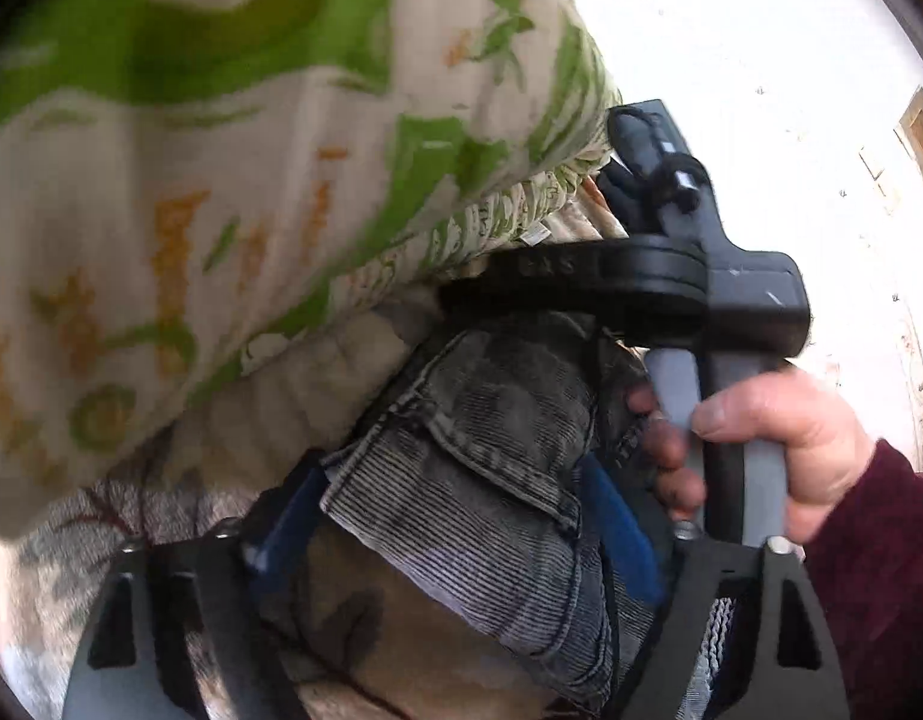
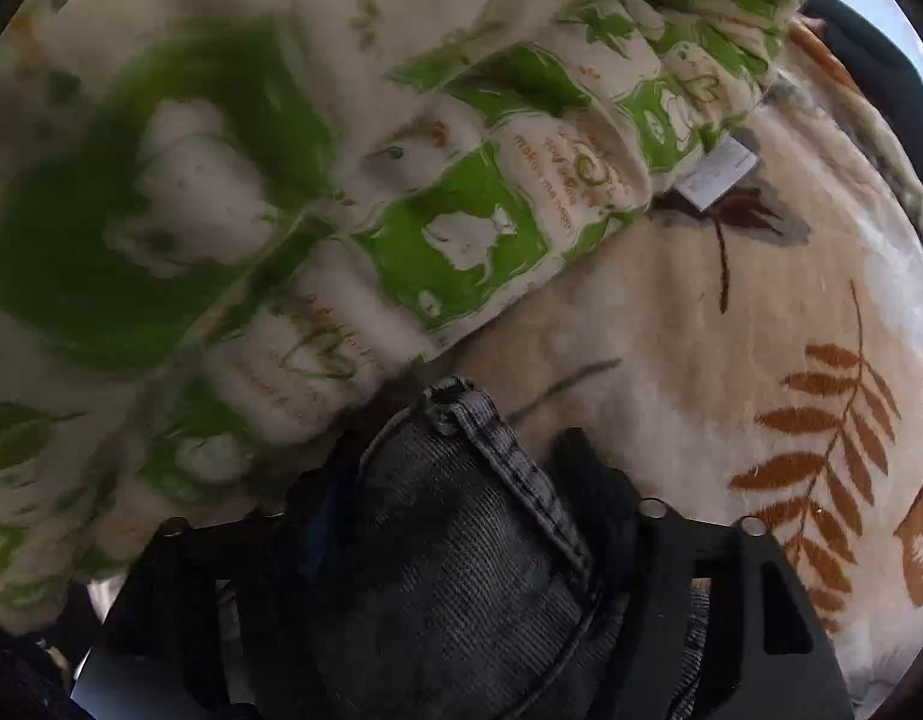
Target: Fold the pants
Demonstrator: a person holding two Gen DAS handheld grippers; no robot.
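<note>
1. The left gripper (image 1: 455, 516) has its two black fingers closed in on a bunch of grey cloth, with the blue pads (image 1: 617, 534) pressed against it.
2. The right gripper (image 2: 461, 504) is clamped the same way, dark fabric filling the gap between its fingers.
3. The right hand (image 1: 779, 444), in a dark red sleeve, wraps around the right tool's grey and black handle, thumb on top and fingers curled around it.
4. The two tools sit close together, the right one just beside the left fingers.

Right tongs (image 2: 455, 516) clamp grey pants (image 2: 461, 570) over blanket (image 2: 671, 330)
</note>
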